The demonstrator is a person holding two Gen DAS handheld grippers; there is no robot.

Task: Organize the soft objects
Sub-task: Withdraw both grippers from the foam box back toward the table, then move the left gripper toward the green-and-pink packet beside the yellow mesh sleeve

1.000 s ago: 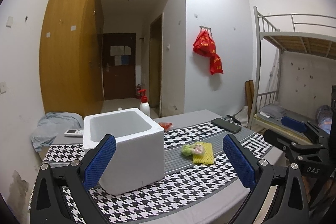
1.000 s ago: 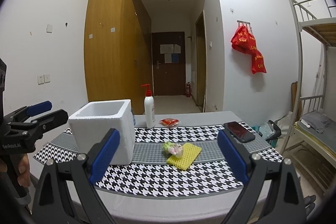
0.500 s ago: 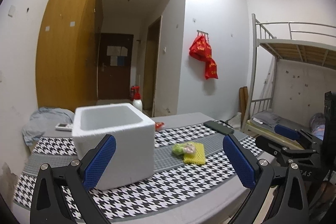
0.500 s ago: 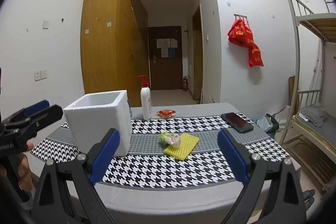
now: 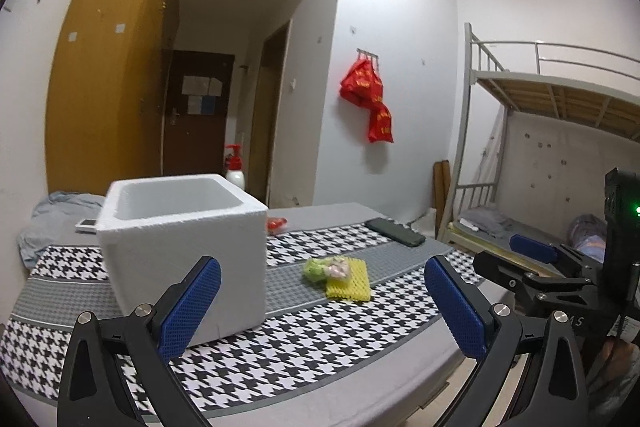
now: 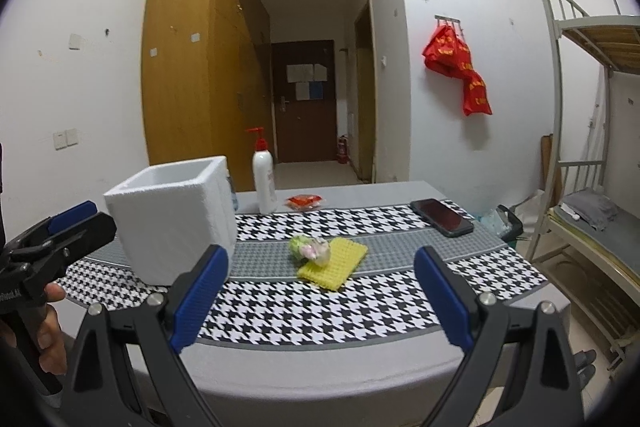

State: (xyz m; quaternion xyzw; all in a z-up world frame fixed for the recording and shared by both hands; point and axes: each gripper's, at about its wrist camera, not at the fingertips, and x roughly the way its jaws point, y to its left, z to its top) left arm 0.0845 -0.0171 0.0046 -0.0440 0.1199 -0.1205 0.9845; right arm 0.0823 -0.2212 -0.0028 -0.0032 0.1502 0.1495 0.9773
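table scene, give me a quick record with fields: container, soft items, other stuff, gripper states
container: white foam box, open top, upright on the houndstooth cloth
soft items: yellow foam net lying flat, green and pink bundle resting on its left end; both outside the box
other stuff: pump bottle, red packet, black phone
left gripper: open, holding nothing
right gripper: open, holding nothing
task progress: nothing visibly packed yet
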